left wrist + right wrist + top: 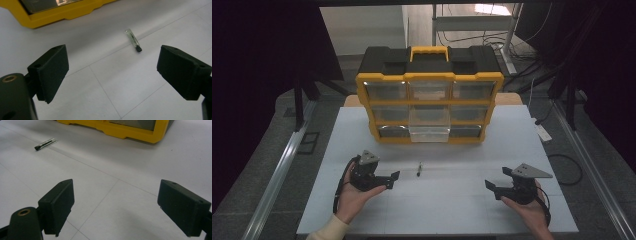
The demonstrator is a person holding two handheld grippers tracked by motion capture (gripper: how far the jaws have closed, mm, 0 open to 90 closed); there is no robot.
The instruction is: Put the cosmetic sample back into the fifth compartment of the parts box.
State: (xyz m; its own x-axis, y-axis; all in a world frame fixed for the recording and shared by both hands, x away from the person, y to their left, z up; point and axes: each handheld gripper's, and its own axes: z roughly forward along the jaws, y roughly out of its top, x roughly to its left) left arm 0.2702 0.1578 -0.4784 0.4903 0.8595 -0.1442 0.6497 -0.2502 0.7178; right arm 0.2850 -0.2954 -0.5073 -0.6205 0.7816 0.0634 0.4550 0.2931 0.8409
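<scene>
A small clear tube with a black cap [418, 169] lies on the white table between the two hands, in front of the cabinet. In the left gripper view the tube [133, 40] lies ahead, slightly right of centre. In the right gripper view the tube [45, 144] is far off at the upper left. My left gripper [393, 180] [112, 72] is open and empty, held low at the left and pointing right. My right gripper [493, 187] [116, 206] is open and empty too, at the right, pointing left.
A yellow and black drawer cabinet [430, 100] with clear drawers stands at the back of the white table [437, 205]. Its lower middle drawer [429, 131] is pulled out. Cables and a metal frame lie on the floor beyond.
</scene>
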